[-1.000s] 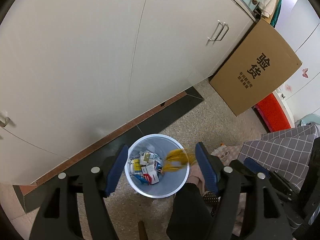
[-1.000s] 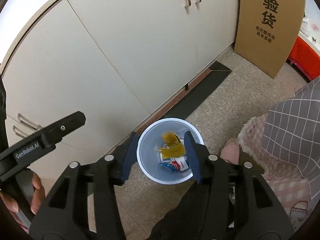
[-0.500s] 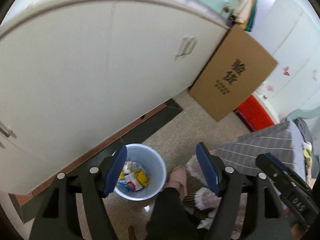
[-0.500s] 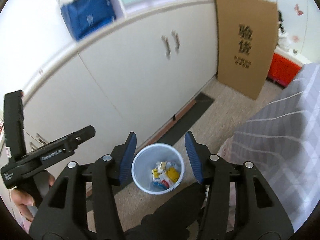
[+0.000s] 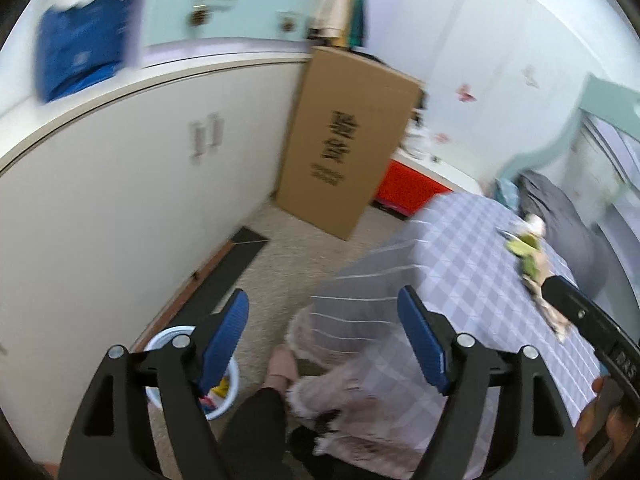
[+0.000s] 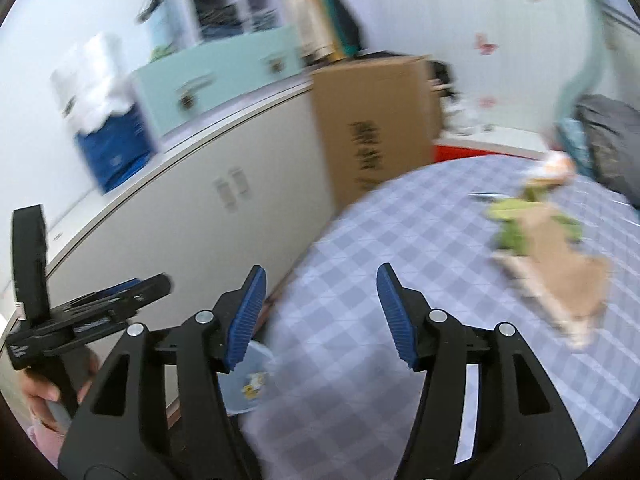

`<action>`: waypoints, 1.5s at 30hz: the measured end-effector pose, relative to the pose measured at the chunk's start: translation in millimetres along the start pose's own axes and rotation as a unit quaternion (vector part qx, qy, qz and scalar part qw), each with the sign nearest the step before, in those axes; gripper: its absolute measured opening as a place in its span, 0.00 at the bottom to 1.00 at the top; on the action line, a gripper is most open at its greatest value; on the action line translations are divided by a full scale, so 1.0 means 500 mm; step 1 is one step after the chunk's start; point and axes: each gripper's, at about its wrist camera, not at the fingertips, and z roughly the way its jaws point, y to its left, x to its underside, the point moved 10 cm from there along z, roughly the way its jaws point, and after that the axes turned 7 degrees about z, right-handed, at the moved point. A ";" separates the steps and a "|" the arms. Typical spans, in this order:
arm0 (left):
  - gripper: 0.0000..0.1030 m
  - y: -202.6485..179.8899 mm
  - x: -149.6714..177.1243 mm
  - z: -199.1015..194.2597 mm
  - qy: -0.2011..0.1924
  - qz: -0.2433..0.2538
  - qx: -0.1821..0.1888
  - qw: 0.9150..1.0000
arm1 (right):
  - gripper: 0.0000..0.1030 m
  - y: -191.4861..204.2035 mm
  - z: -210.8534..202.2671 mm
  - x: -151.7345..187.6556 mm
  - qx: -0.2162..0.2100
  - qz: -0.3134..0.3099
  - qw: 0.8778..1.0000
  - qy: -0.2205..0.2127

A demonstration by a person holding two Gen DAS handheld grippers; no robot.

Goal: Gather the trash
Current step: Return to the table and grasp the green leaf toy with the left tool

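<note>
Trash [image 6: 548,248] lies in a loose heap on the checked bench [image 6: 400,240]: some green wrappers and a piece of brown paper, at the far right part of the cloth. The pictures are blurred, so single pieces are hard to tell apart. In the left wrist view the same heap [image 5: 532,252] shows at the far edge of the bench [image 5: 460,264].

The bin [image 5: 228,396] stands on the floor below the near left edge of the bench, close to the white cabinet [image 5: 120,200]. It already has some colourful packets inside. In the right wrist view only a part of the bin [image 6: 252,384] is seen, beside the hanging cloth.

The left gripper [image 5: 324,344] is empty and its fingers [image 5: 224,336] are opening; nothing is between them. The right gripper [image 6: 320,316] is also empty, its fingers [image 6: 396,316] opening too, with only the cloth behind them. Each gripper is visible at the edge of the other's view, well apart from the heap.

I judge that the step in hand is the way from the bin to the bench for the next piece. The task is only partly done, because the heap is not yet touched. The next move asks to reach across the bench to the heap, to bring one gripper down over a single piece with the fingers wide, and to close on it without catching the cloth. Thin wrappers may slip, so a grip at a raised fold seems safer.
</note>
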 end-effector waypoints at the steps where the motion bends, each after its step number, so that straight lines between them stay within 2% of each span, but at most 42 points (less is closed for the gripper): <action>1: 0.73 -0.030 -0.003 0.007 0.003 0.006 0.011 1.000 | 0.56 -0.032 -0.015 -0.006 0.010 0.007 1.000 -0.005; 5: 0.73 -0.152 -0.018 0.038 0.005 0.043 0.032 0.999 | 0.56 -0.209 -0.067 -0.042 0.077 0.039 0.996 -0.027; 9: 0.73 -0.233 -0.028 0.072 0.015 0.065 0.046 0.997 | 0.56 -0.348 -0.091 -0.059 0.143 0.045 0.988 -0.031; 14: 0.73 -0.306 -0.028 0.109 0.029 0.084 0.050 0.995 | 0.56 -0.421 -0.051 -0.056 0.175 0.004 0.985 0.008; 19: 0.73 -0.352 -0.024 0.147 0.042 0.099 0.052 0.993 | 0.54 -0.433 0.001 -0.054 0.166 -0.036 0.985 0.040; 20: 0.73 -0.359 -0.023 0.154 0.044 0.101 0.052 0.993 | 0.51 -0.433 0.010 -0.050 0.169 -0.046 0.983 0.048; 22: 0.73 -0.374 -0.024 0.165 0.048 0.104 0.052 0.992 | 0.23 -0.428 0.032 -0.044 0.167 -0.061 0.982 0.066; 23: 0.73 -0.378 -0.025 0.169 0.049 0.106 0.052 0.992 | 0.20 -0.429 0.038 -0.041 0.167 -0.065 0.981 0.073; 24: 0.73 -0.382 -0.026 0.172 0.049 0.108 0.052 0.992 | 0.09 -0.432 0.038 -0.044 0.174 -0.071 0.980 0.069; 27: 0.74 -0.399 -0.032 0.186 0.050 0.112 0.053 0.991 | 0.04 -0.430 0.019 -0.058 0.165 -0.067 0.983 0.050; 33: 0.74 -0.437 -0.044 0.215 0.050 0.123 0.063 0.989 | 0.03 -0.449 -0.023 -0.114 0.166 -0.033 0.985 -0.010; 36: 0.74 -0.460 -0.052 0.226 0.046 0.133 0.068 0.988 | 0.03 -0.473 -0.053 -0.156 0.175 -0.003 0.983 -0.053; 41: 0.74 -0.509 -0.065 0.257 0.044 0.151 0.079 0.984 | 0.03 -0.535 -0.120 -0.219 0.205 0.063 0.967 -0.141; 45: 0.74 -0.564 -0.071 0.289 0.039 0.190 0.089 0.977 | 0.03 -0.558 -0.102 -0.217 0.198 0.085 0.966 -0.141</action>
